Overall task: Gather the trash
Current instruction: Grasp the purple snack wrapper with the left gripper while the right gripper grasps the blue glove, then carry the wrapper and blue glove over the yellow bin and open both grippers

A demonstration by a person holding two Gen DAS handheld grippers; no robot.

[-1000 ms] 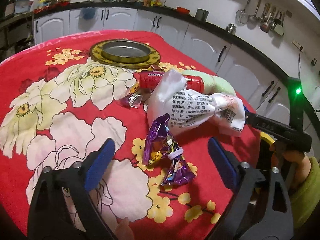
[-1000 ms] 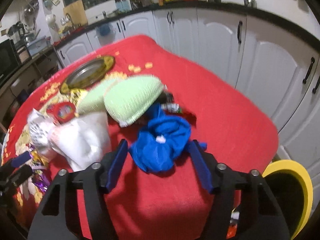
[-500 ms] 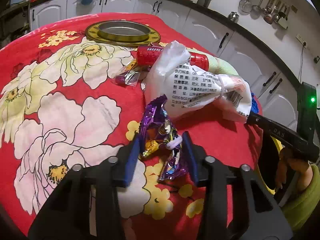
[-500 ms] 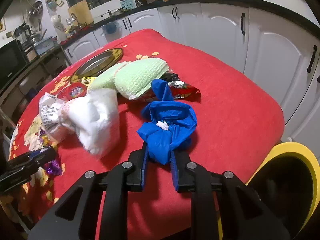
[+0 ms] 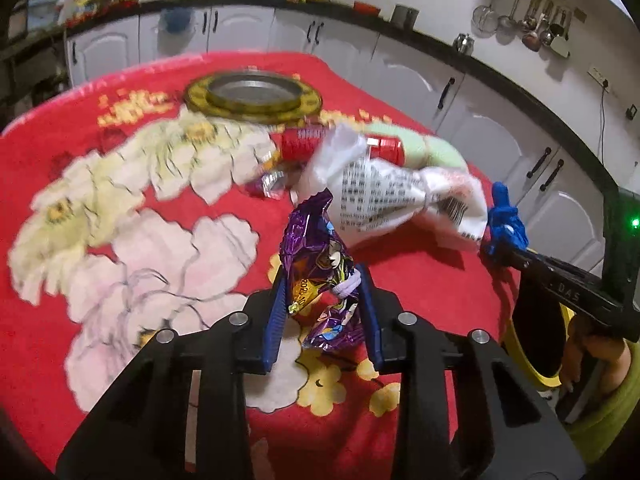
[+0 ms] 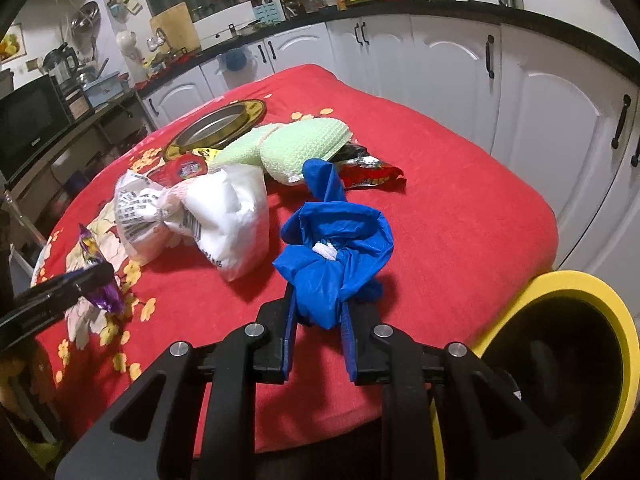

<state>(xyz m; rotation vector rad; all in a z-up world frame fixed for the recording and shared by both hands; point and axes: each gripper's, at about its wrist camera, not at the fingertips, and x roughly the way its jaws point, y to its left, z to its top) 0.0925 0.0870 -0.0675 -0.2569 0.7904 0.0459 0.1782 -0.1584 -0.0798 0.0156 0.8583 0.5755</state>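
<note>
A crumpled purple snack wrapper [image 5: 316, 248] stands between the blue pads of my left gripper [image 5: 322, 280]; its jaws are closing and press on the wrapper's sides, just above the red floral tablecloth [image 5: 120, 240]. My right gripper [image 6: 318, 300] is shut on a knotted blue plastic bag [image 6: 336, 240] near the table's edge. Between the two lies a white printed plastic bag [image 6: 224, 216]. Behind it are a red can [image 5: 304, 142], a green foam net [image 6: 300, 148] and a red wrapper [image 6: 372, 174].
A yellow-rimmed bin [image 6: 580, 292] stands on the floor beside the table, right of my right gripper. A metal dish with a gold rim [image 5: 254, 98] sits at the table's far side. White kitchen cabinets [image 6: 448, 60] run behind.
Both grippers went from open to closed. The left one closed on the purple wrapper, the right one on the blue bag, which has shifted a little toward the table edge.
</note>
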